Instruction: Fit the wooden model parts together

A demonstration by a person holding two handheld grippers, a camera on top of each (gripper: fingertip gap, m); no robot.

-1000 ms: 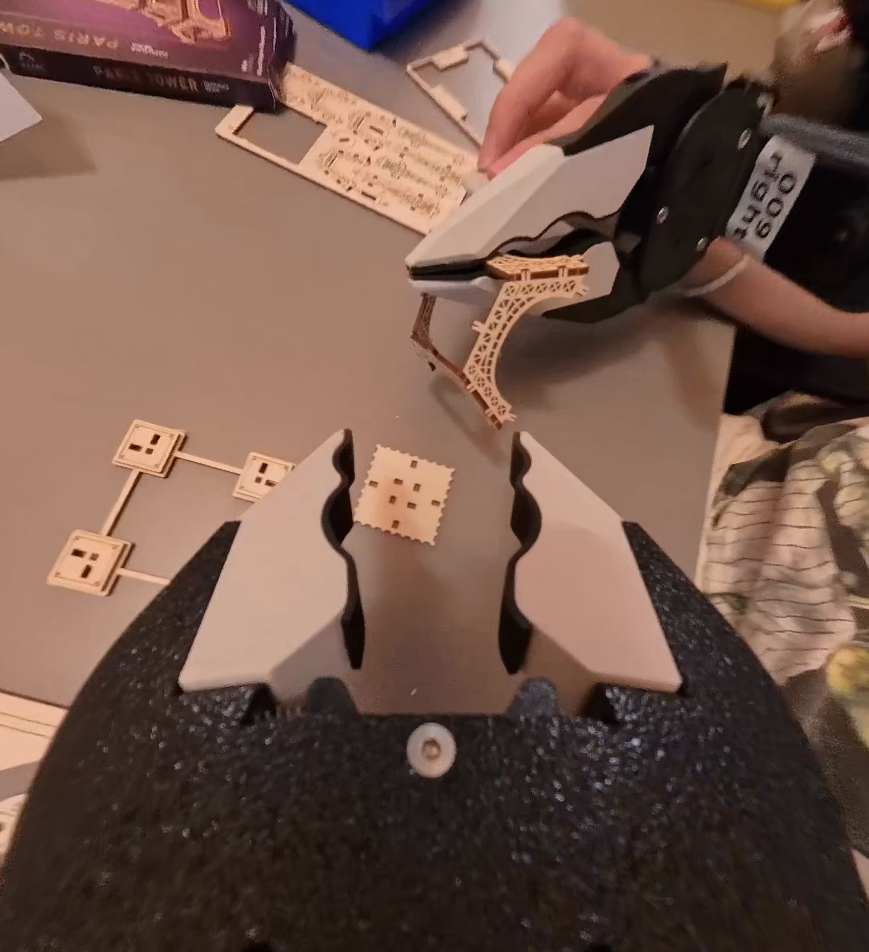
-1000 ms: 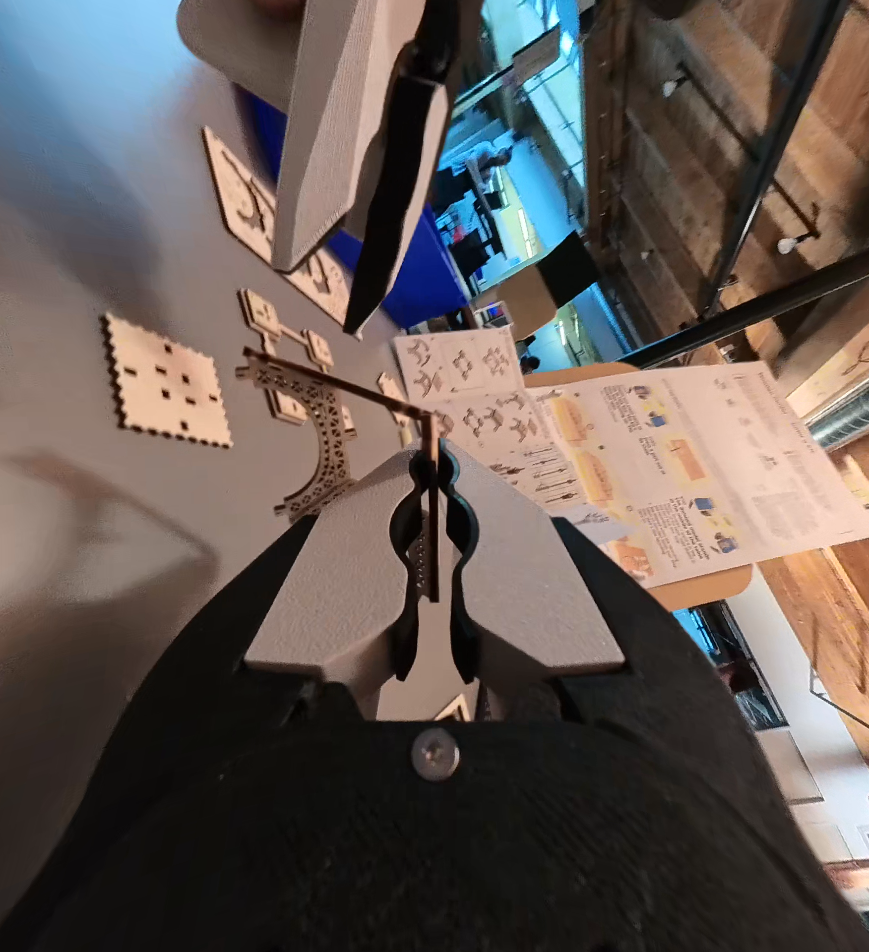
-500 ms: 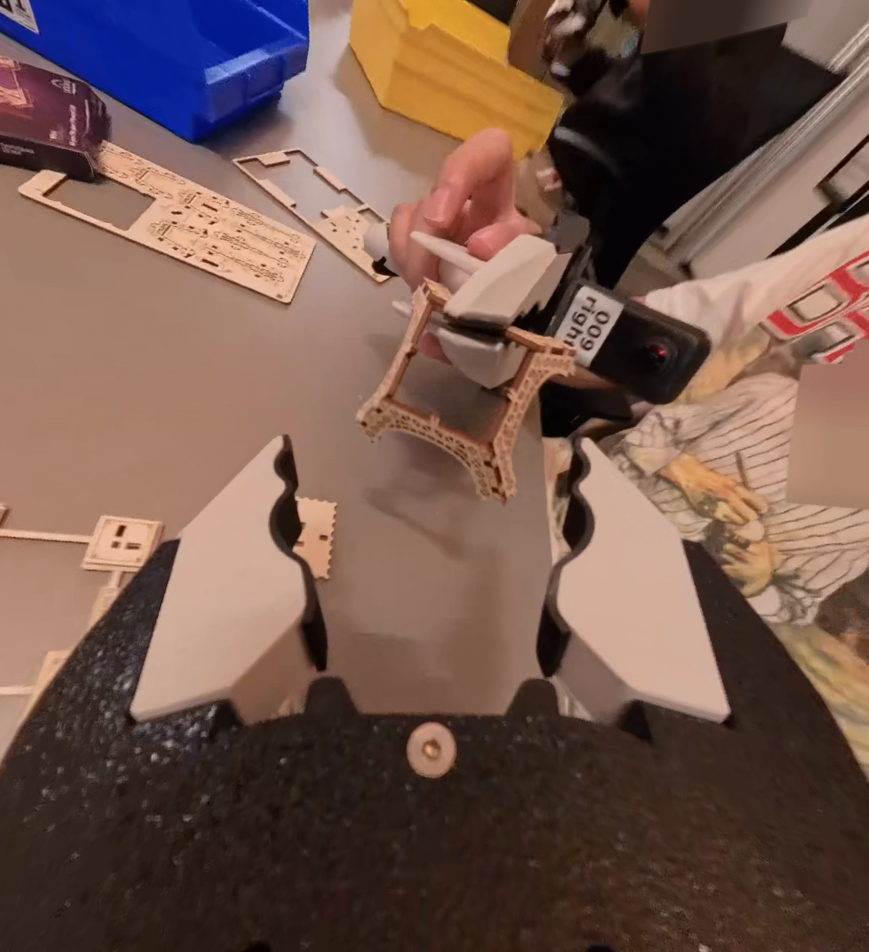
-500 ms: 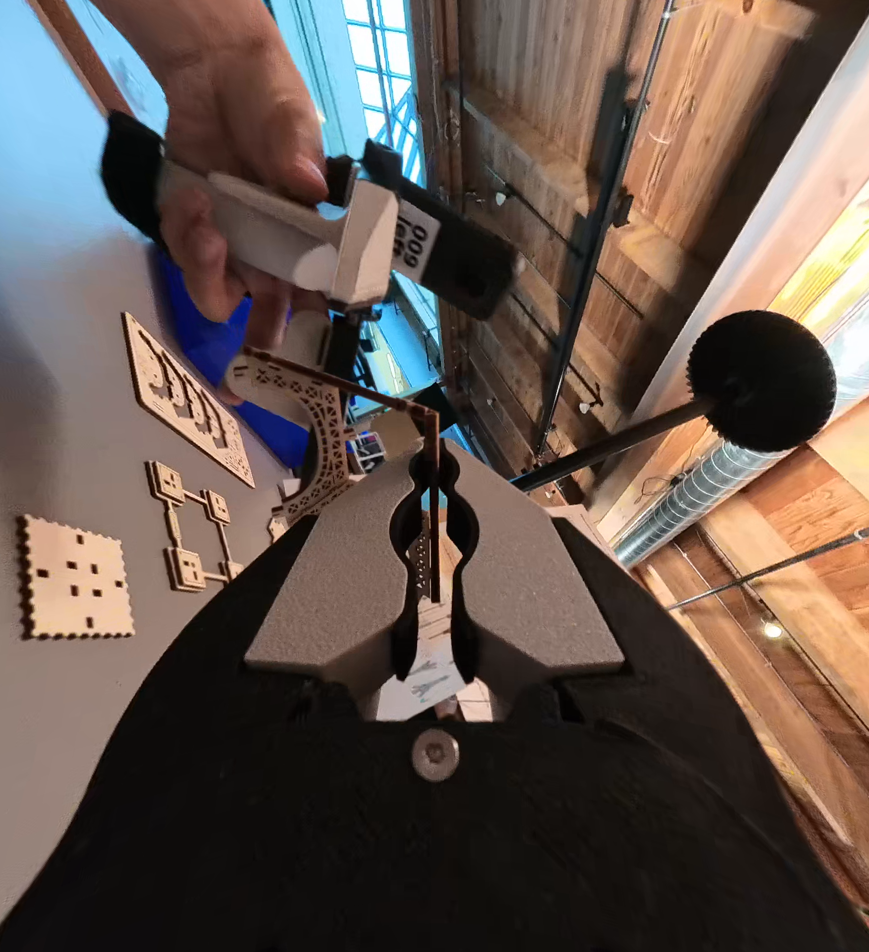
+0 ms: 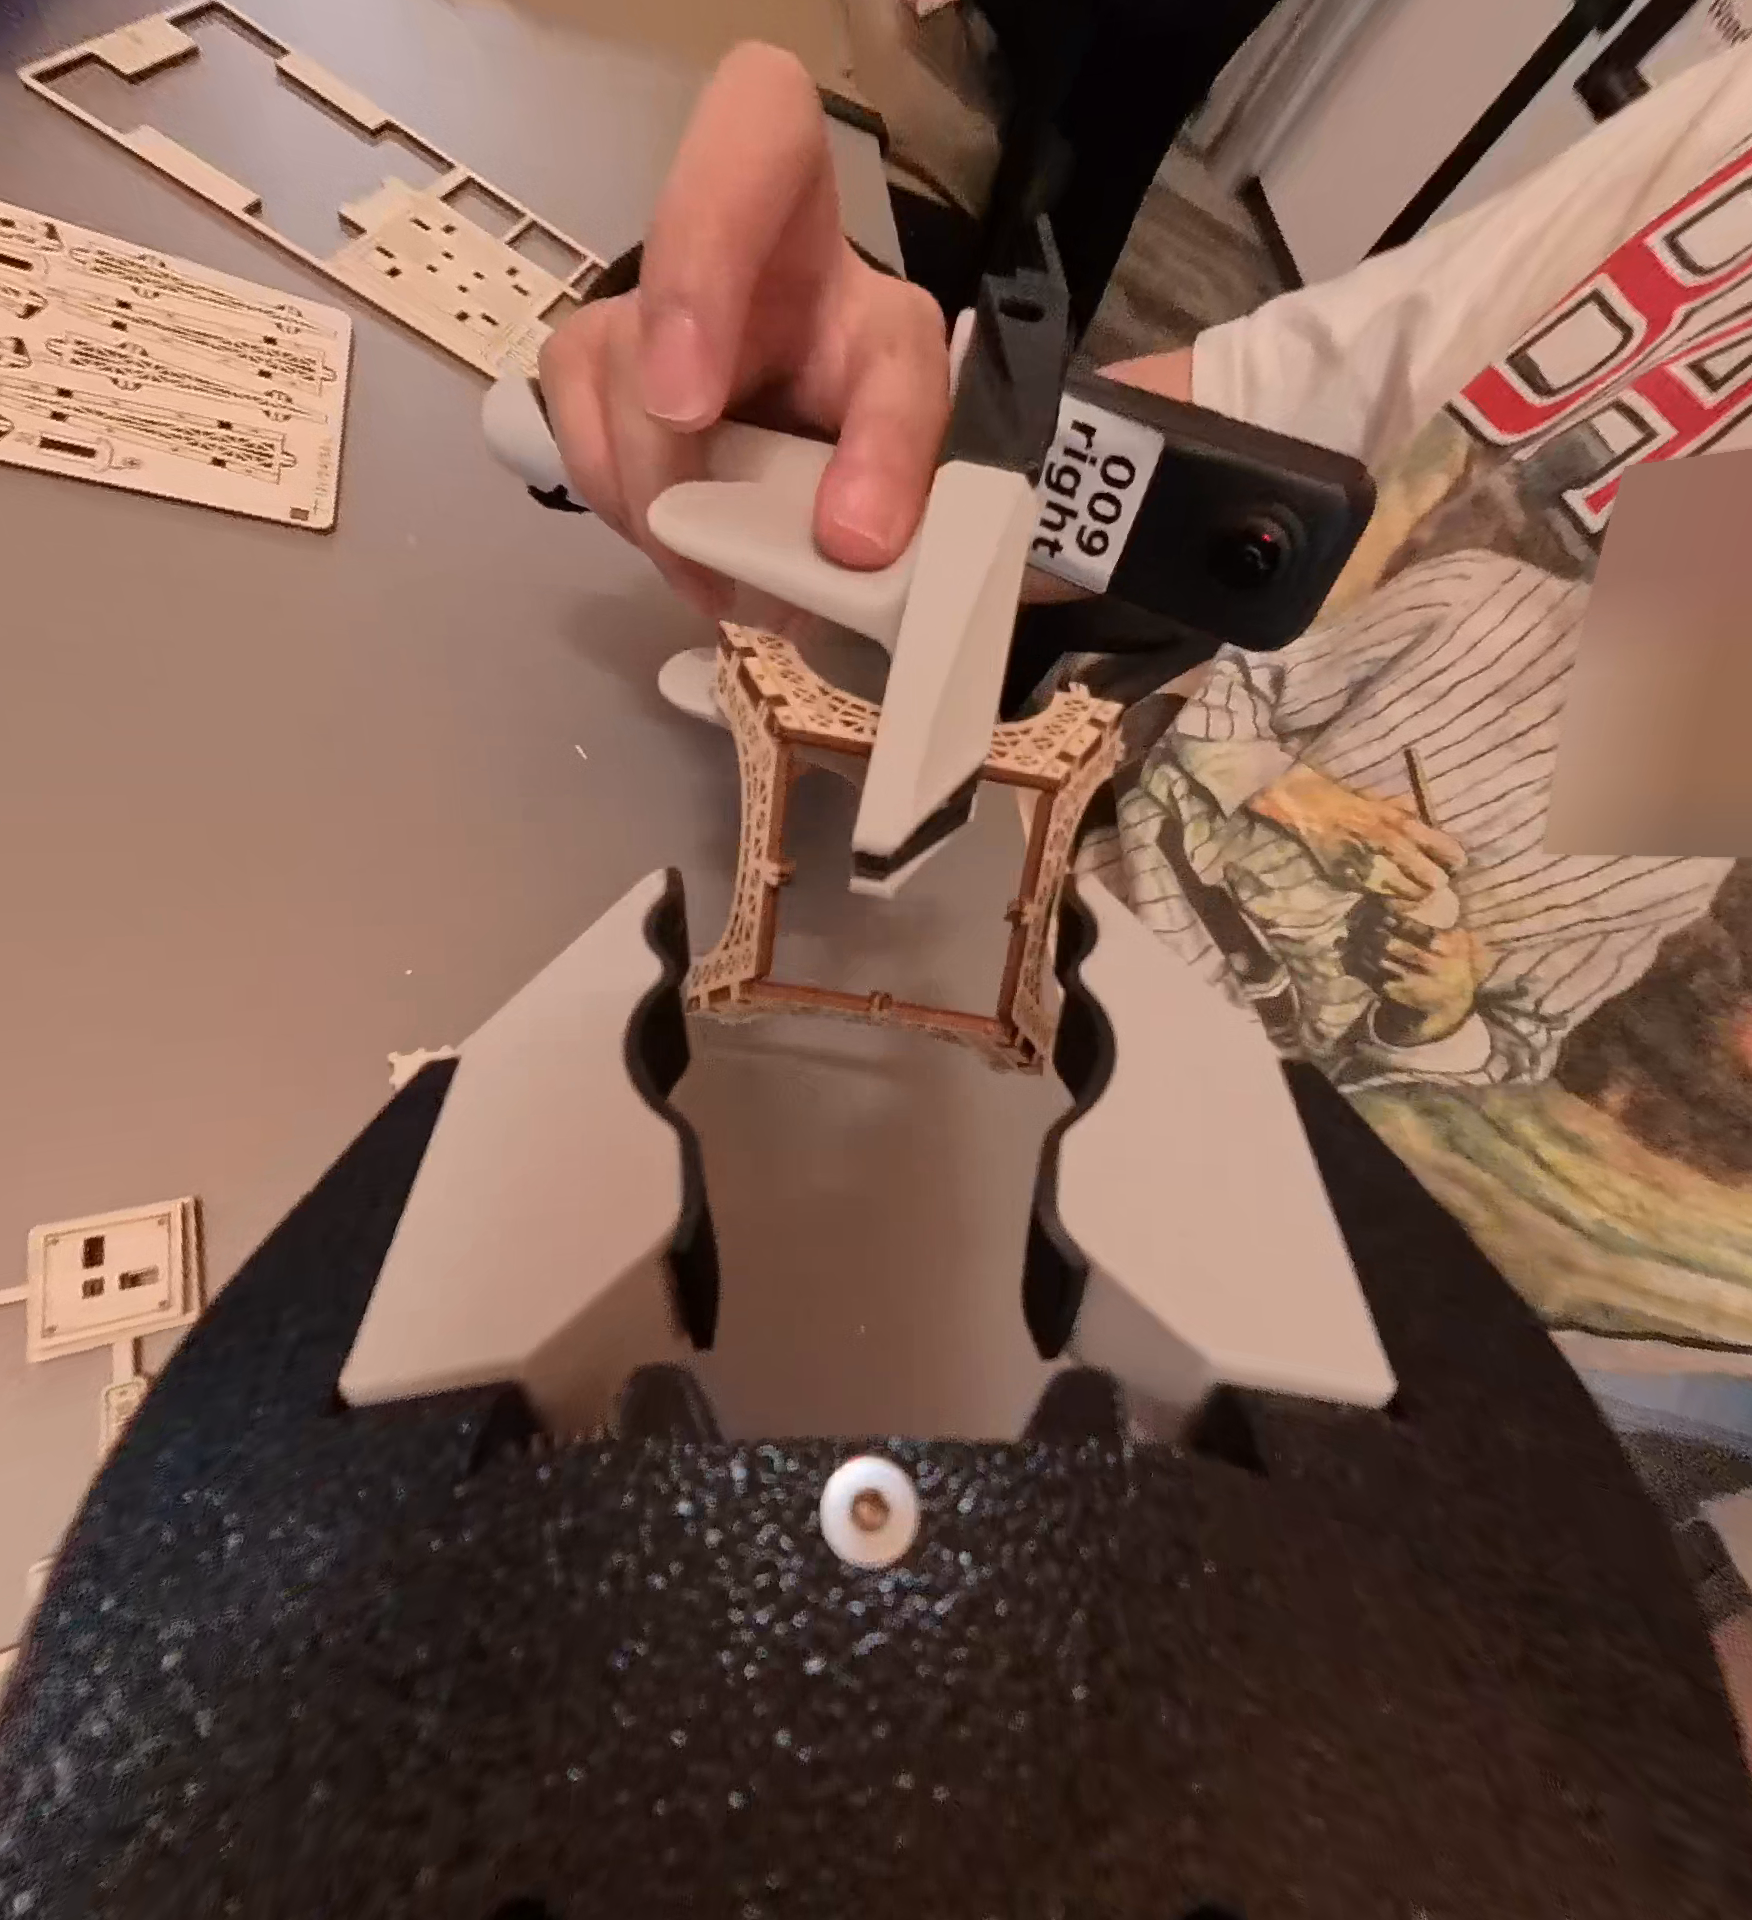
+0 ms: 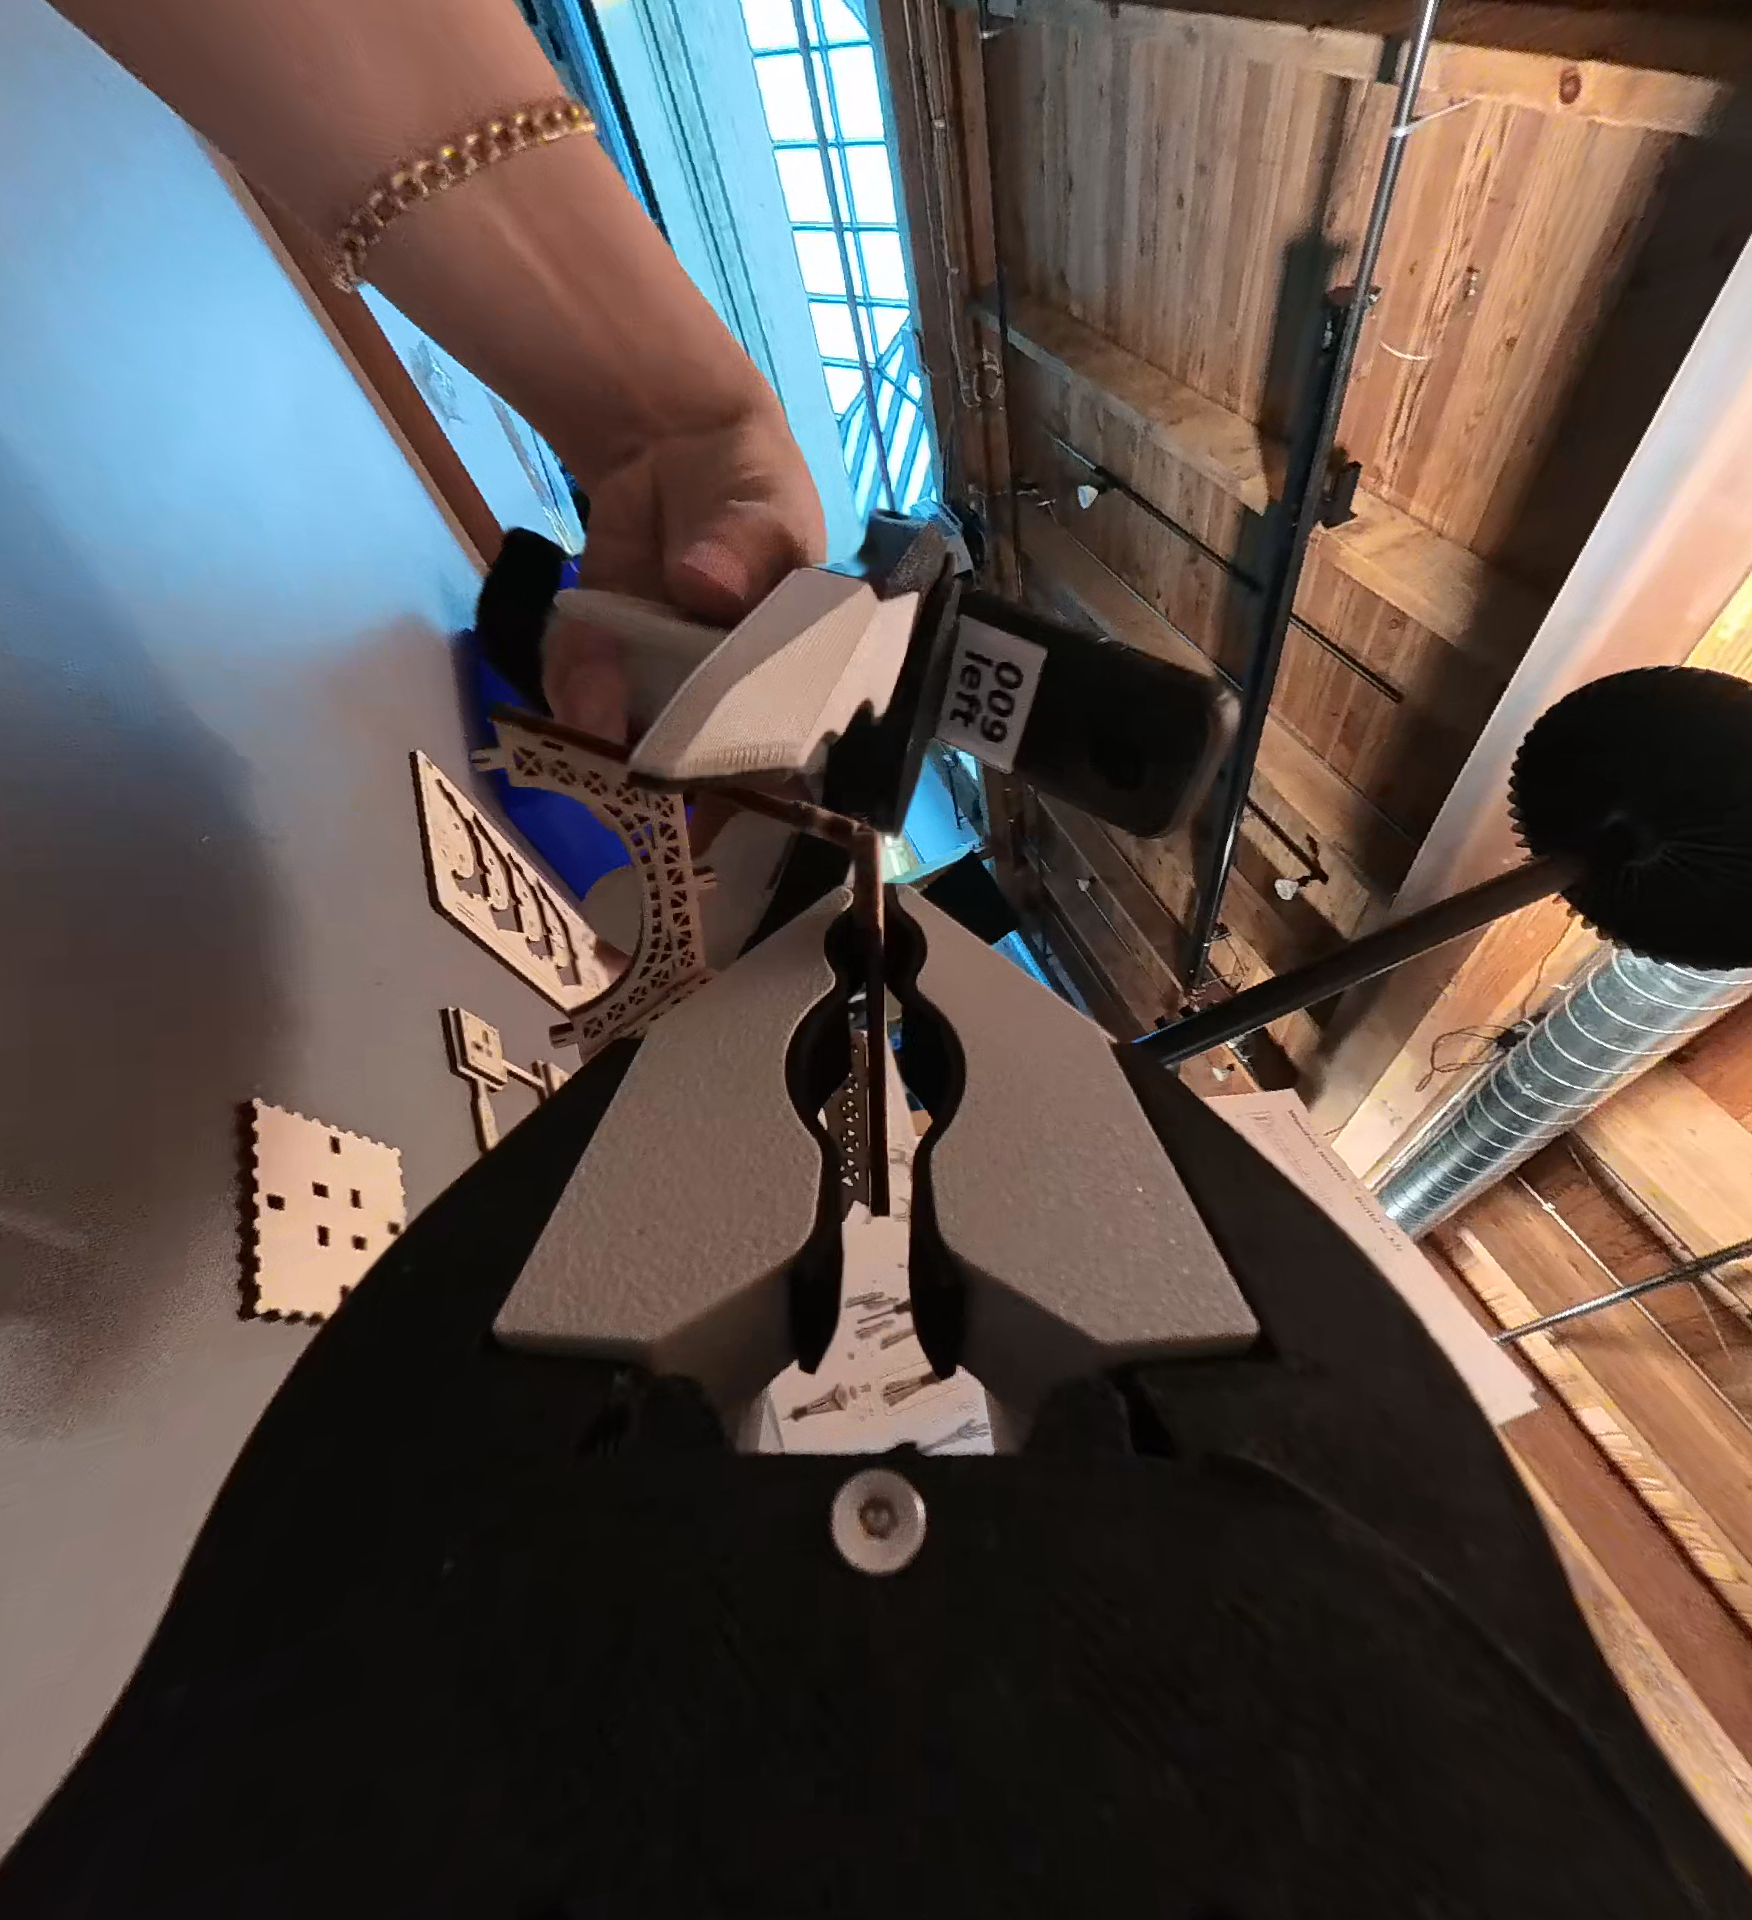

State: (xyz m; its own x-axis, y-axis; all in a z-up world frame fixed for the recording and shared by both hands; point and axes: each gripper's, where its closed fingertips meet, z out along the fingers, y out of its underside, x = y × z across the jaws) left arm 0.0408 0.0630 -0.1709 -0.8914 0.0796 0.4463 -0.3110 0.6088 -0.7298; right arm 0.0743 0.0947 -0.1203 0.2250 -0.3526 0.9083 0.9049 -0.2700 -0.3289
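A wooden tower base [image 5: 758, 831] of four lattice arches joined in a square frame hangs above the grey table [image 5: 228, 779]. My right gripper [image 6: 872, 914] is shut on one wall of it, and shows in the left wrist view [image 5: 893, 862] reaching down into the frame from above. My left gripper [image 5: 867, 935] is open, with its fingertips [image 5: 633, 966] on either side of the frame's near end, close to or just touching its corners. The arch [image 6: 654, 873] and the left gripper [image 6: 747, 717] show in the right wrist view. A square slotted plate [image 6: 321, 1210] lies flat on the table.
Punched-out wooden part sheets [image 5: 124, 343] and an empty sheet frame [image 5: 332, 156] lie at the far left. A frame of small square feet [image 5: 113, 1273] lies near left. A person's torso [image 5: 1474, 935] is past the table's right edge. A printed instruction sheet [image 6: 1371, 1247] lies behind.
The right gripper has lifted and turned the tower base so its open frame faces the left gripper. The left gripper has closed in until its open fingers flank the frame.
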